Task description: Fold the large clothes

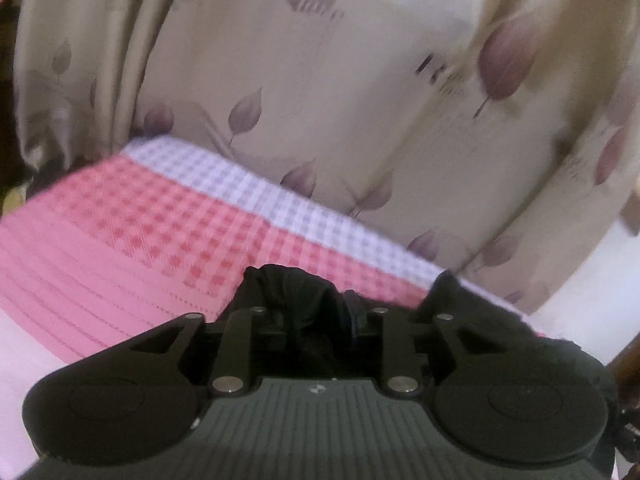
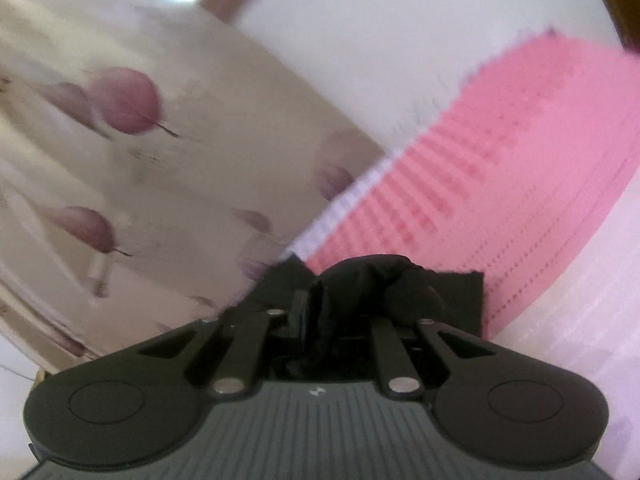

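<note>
In my left gripper a bunch of the black garment is sitting between the fingers, rising in a crumpled peak toward twelve o'clock. The jaws are standing a little apart, and I cannot tell whether the pads are pressing on the cloth. More of the same dark fabric is spreading out at about two o'clock from the tips. Beyond it the pink checked bedcover is running off toward ten o'clock, with the leaf-print curtain hanging behind.

My right gripper is nearly closed, pinching a gathered fold of the black garment, which is humping up over the fingertips at twelve o'clock and trailing flat toward two o'clock. The bedcover is stretching away at one o'clock, the curtain filling ten o'clock. Both views are blurring.
</note>
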`<state>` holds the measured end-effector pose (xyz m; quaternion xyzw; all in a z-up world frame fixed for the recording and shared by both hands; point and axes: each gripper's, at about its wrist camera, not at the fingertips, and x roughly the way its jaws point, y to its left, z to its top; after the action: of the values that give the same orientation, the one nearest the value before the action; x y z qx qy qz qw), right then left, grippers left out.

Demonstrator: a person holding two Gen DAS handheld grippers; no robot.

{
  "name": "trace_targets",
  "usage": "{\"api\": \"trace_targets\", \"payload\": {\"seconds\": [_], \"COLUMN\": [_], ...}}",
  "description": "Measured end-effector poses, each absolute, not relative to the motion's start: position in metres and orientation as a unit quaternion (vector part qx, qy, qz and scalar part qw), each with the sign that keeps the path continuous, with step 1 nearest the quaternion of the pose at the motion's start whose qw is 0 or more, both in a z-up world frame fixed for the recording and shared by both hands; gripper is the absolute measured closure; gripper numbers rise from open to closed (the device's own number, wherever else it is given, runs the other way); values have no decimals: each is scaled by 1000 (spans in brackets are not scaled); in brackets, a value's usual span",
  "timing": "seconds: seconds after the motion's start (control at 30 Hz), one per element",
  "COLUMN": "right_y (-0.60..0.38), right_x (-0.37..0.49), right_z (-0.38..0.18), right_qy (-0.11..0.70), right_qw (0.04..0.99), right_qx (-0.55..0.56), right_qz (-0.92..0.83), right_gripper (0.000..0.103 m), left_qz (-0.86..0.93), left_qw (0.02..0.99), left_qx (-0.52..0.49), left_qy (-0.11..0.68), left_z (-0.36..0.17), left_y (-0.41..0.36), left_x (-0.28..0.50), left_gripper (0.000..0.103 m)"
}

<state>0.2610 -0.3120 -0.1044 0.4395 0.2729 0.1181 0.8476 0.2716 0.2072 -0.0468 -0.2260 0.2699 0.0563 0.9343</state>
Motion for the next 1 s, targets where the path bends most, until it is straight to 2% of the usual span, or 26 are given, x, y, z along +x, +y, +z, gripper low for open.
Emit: {"api": "trace_targets", "payload": {"seconds": [0.1, 0.13, 0.17, 0.2, 0.23, 0.27, 0.37, 0.4, 0.43, 0.47, 0.5, 0.6, 0.63, 0.67, 0.7, 0.73, 0.77, 0.83, 1.0], "right_y": [-309, -308, -307, -306, -306, -307, -317, -319, -322, -324, -327, -327, -317, -303, -282, -258, -233, -188, -107], "right_x": [276, 280, 282, 284, 284, 285, 275, 269, 263, 255, 244, 224, 221, 220, 221, 226, 231, 241, 274], "right_z": [-128, -134, -137, -140, -141, -141, -133, -127, -122, -114, -106, -84, -72, -59, -46, -37, -33, -33, -43], "right_qy": [288, 288, 289, 290, 290, 291, 268, 249, 232, 209, 176, 122, 125, 135, 159, 186, 208, 237, 285], "right_qw": [834, 831, 830, 828, 826, 822, 809, 808, 810, 816, 822, 832, 850, 873, 896, 909, 914, 915, 915], "right_qx": [457, 463, 465, 467, 471, 477, 508, 518, 521, 522, 525, 519, 484, 435, 373, 319, 279, 219, 102], "right_qz": [111, 110, 110, 109, 110, 112, 127, 133, 136, 134, 133, 152, 166, 176, 183, 191, 209, 243, 267], "right_gripper": [91, 90, 89, 88, 85, 83, 65, 45, 21, 14, 13, 15, 25, 36, 60, 74, 76, 82, 82], "left_qz": [54, 53, 52, 52, 59, 74, 66, 58, 55, 51, 42, -9, -32, -55, -85, -108, -134, -167, -163], "left_qw": [930, 929, 928, 930, 935, 941, 957, 958, 959, 960, 961, 968, 972, 974, 974, 971, 965, 959, 961], "left_qx": [-245, -255, -265, -271, -268, -257, -230, -225, -222, -221, -221, -196, -170, -146, -122, -111, -102, -80, -13], "left_qy": [270, 263, 255, 245, 227, 206, 166, 166, 165, 162, 158, 155, 159, 163, 173, 185, 200, 214, 225], "left_z": [-62, -64, -64, -64, -61, -55, -43, -39, -35, -32, -29, -17, -13, -11, -9, -10, -11, -16, -39], "left_y": [212, 214, 215, 215, 213, 208, 202, 201, 199, 197, 194, 171, 157, 142, 124, 110, 95, 68, 47], "left_x": [278, 279, 277, 275, 271, 268, 257, 255, 254, 251, 248, 243, 244, 246, 251, 256, 262, 274, 307], "left_gripper": [56, 47, 32, 23, 1, 0, 0, 0, 0, 0, 0, 4, 11, 23, 30, 45, 52, 52, 52]}}
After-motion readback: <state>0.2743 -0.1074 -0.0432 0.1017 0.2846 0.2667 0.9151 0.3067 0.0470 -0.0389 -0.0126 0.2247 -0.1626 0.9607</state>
